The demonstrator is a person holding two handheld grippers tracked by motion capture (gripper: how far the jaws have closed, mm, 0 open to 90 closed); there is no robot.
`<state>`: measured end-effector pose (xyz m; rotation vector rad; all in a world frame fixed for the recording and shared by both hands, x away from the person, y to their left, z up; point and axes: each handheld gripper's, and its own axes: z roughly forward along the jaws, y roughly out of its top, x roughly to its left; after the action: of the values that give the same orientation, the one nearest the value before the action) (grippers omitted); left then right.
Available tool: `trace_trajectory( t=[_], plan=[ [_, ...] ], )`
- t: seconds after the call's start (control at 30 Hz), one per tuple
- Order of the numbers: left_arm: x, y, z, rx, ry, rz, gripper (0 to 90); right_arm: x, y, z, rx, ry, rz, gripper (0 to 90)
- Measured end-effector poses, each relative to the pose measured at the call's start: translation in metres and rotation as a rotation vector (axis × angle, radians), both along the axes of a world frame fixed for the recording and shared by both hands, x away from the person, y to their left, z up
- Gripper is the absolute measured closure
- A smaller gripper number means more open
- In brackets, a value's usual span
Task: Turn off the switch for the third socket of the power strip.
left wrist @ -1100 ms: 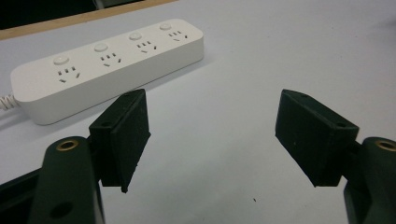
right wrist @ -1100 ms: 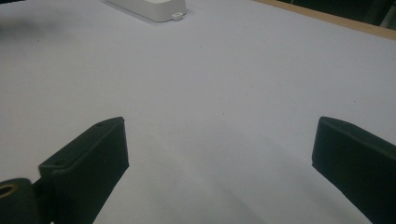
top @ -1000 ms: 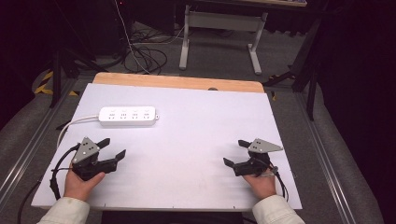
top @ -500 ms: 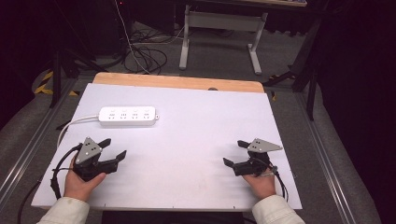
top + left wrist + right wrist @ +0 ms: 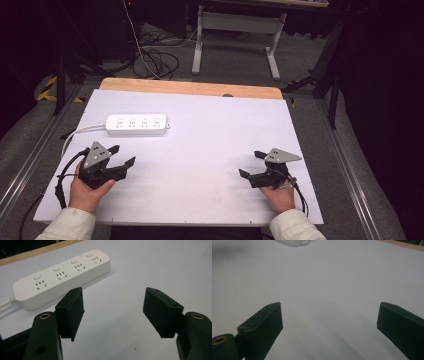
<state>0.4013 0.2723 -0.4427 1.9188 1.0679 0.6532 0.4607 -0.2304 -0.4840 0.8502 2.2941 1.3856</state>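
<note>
Nearest me, low in the high view, my left gripper (image 5: 120, 157) at lower left has jaws apart on nothing, though they have just been closing a little; my right gripper (image 5: 251, 164) at lower right gapes empty. Farther up left, the white power strip (image 5: 136, 124) lies flat on the tabletop (image 5: 215, 125).

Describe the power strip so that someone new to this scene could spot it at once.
Start at the white table with a wooden far edge. On its far left part, ahead of the left gripper, lies the power strip: a long white bar with four sockets, each with a round button, its white cord leaving leftward.
</note>
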Motion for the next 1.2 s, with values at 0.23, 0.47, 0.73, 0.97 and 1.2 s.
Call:
trace_trajectory(
  t=[0.23,0.47,0.73,0.97,1.2],
  plan=[
    [0.010,0.002,0.013,-0.017,0.005,-0.012,34.3,0.000,0.000,-0.001,0.000,0.004,-0.005,7.2],
    [0.021,-0.001,0.024,0.016,-0.007,-0.032,35.4,0.000,0.001,-0.001,-0.002,0.002,-0.011,7.2],
    [0.035,-0.001,0.034,0.013,0.018,-0.018,35.7,0.000,0.001,-0.001,-0.003,0.003,-0.016,6.9],
    [0.045,-0.005,0.042,0.052,0.012,-0.005,35.0,0.000,0.001,-0.001,-0.004,0.005,-0.013,6.8],
    [0.057,-0.005,0.045,0.022,0.035,0.008,40.1,-0.001,0.000,-0.001,-0.001,0.004,-0.009,6.8]
  ],
)
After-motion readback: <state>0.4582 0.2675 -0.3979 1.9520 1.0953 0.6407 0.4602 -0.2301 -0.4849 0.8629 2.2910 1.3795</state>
